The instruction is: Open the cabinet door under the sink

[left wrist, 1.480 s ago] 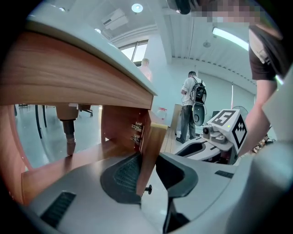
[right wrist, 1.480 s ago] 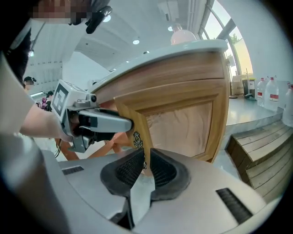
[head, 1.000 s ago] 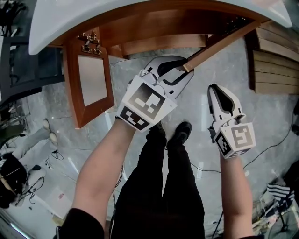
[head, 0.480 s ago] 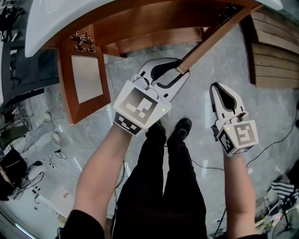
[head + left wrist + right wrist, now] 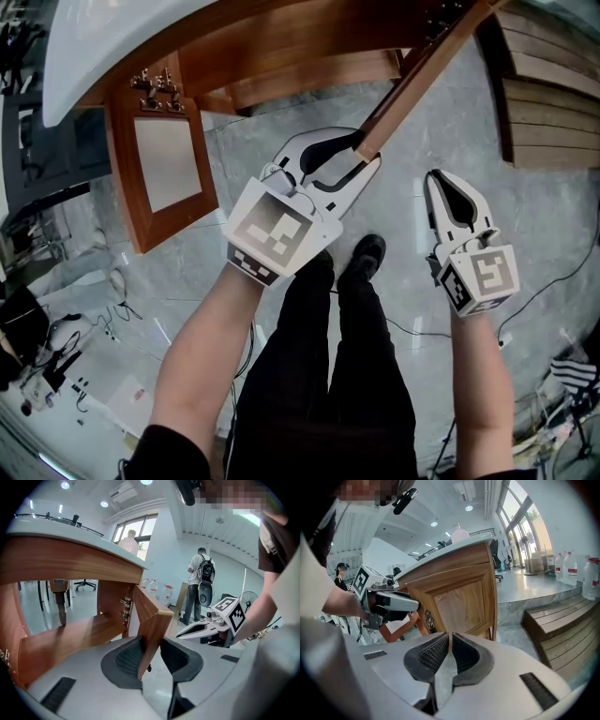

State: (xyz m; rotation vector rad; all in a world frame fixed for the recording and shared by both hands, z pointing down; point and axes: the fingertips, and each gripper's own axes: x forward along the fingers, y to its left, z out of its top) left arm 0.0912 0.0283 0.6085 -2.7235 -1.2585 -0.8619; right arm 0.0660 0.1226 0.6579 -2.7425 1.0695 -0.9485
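The wooden cabinet (image 5: 281, 47) under the white sink top (image 5: 112, 37) has both doors swung out. The right door (image 5: 412, 75) points toward me. Its free edge (image 5: 152, 625) stands between the jaws of my left gripper (image 5: 364, 150). Those jaws have just been opening: the left pad (image 5: 125, 657) lies against the wood, and a gap shows at the right pad (image 5: 177, 657). My right gripper (image 5: 433, 178) hangs apart at the right of the door, shut with nothing in it (image 5: 450, 637). The left door (image 5: 127, 187) with its pale panel stands wide open at the left.
Wooden steps (image 5: 548, 84) lie at the right on the grey stone floor. My legs and shoes (image 5: 361, 258) are below the grippers. Cables and small gear (image 5: 56, 366) lie at the lower left. A person with a backpack (image 5: 199, 588) stands far behind.
Both grippers have drawn back from the cabinet, and the right door has swung further out with the left one. The left jaws stand wider round the door's edge.
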